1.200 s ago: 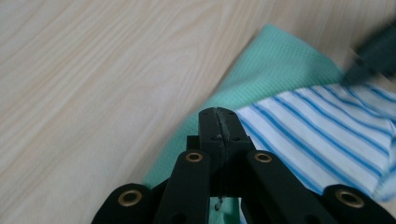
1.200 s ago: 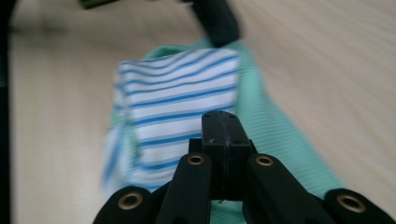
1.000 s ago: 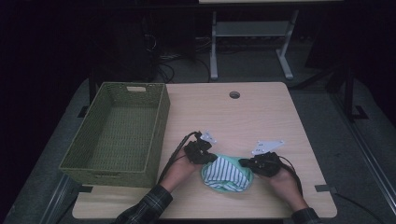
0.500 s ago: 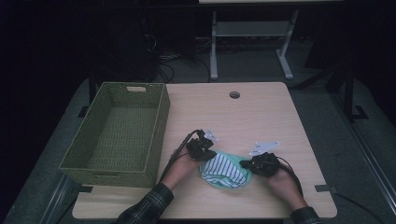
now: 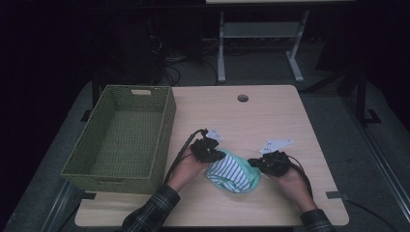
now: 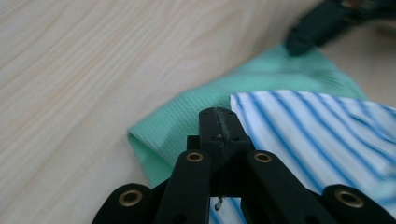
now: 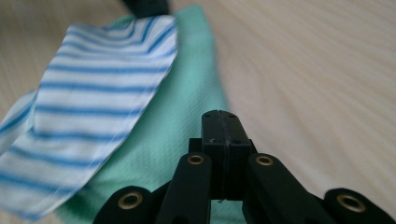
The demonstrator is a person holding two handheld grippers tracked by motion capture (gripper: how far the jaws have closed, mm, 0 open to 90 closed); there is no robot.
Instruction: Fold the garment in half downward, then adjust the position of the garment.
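A small cloth (image 5: 232, 173), green outside and blue-and-white striped inside, lies crumpled near the table's front edge between my two grippers. My left gripper (image 5: 209, 151) is at its left end. In the left gripper view the jaws (image 6: 218, 112) are shut right at the corner of the striped flap (image 6: 317, 135), which lies over the green layer (image 6: 187, 121). My right gripper (image 5: 258, 164) is at the cloth's right edge. In the right gripper view its jaws (image 7: 222, 114) are shut above the green fabric (image 7: 187, 140), and no cloth shows between them.
A green woven basket (image 5: 164, 121) stands empty along the left side of the wooden table (image 5: 270, 116). A round cable hole (image 5: 242, 98) sits near the far edge. Behind the table a metal stand rises from the dark floor.
My left gripper has shifted slightly right, drawing the striped flap over the green layer. The cloth now looks more bunched. The right gripper has hardly moved.
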